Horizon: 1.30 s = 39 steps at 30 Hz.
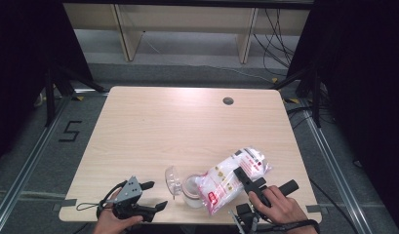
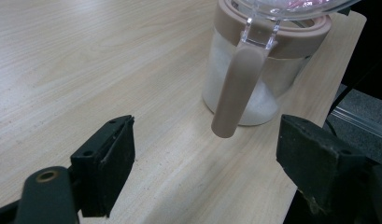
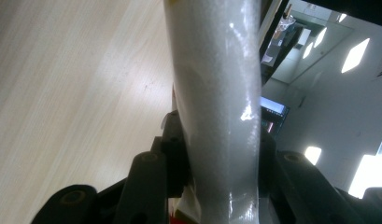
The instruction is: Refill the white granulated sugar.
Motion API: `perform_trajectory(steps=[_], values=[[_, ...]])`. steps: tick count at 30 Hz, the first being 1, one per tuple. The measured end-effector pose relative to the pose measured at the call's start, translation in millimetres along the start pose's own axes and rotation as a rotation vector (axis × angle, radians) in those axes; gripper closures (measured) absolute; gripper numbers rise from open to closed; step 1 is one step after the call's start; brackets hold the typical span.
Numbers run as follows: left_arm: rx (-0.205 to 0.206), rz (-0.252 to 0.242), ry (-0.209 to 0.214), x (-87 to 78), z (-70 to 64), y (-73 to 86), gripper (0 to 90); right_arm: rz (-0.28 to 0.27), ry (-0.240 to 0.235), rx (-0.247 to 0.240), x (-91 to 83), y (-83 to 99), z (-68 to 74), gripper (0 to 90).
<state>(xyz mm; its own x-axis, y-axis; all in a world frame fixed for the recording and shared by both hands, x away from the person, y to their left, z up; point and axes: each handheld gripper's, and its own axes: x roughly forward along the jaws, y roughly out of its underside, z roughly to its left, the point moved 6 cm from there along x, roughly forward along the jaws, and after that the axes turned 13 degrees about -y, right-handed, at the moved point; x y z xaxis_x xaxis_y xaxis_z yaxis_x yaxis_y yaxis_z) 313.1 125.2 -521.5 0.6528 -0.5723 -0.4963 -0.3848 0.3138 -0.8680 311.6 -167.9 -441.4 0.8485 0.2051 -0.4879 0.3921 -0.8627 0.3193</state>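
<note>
Your right claw (image 1: pixel 247 179) pinches a white plastic bag of granules with red print (image 1: pixel 234 176), its jaws pressed against both sides of the bag in the right gripper view. The bag is tilted, its lower end over the mouth of a clear glass jar with a brown collar and a flipped-open clear lid (image 1: pixel 189 186), which stands on the light wooden table (image 1: pixel 187 126) near its front edge. The jar already holds white granules; whether any are pouring right now is hard to tell. Your left claw (image 1: pixel 155 195) is spread wide, empty, resting low just left of the jar, with the jar's brown strap handle (image 2: pixel 235 91) ahead between its jaws.
</note>
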Motion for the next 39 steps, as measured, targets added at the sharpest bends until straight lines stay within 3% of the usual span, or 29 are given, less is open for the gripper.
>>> perform_trajectory(steps=[30, 31, 33, 39], values=[[0.002, 0.003, -0.001, -1.1, 0.4, -0.1, 19.8, 0.002, 0.012, -0.036, -2.2, -1.4, -3.9, 68.8], [0.004, 0.002, -0.001, -1.0, 0.5, -0.1, 19.8, 0.007, 0.010, -0.007, -2.2, -0.2, -1.2, 68.8], [-0.009, -0.004, 0.000, -0.1, -0.6, -0.1, 19.8, 0.006, 0.007, -0.010, -1.7, -0.1, -1.0, 68.9], [0.006, 0.004, -0.003, -1.0, 0.4, 0.4, 19.8, 0.002, 0.001, -0.013, -1.1, 0.6, -1.5, 69.1]])
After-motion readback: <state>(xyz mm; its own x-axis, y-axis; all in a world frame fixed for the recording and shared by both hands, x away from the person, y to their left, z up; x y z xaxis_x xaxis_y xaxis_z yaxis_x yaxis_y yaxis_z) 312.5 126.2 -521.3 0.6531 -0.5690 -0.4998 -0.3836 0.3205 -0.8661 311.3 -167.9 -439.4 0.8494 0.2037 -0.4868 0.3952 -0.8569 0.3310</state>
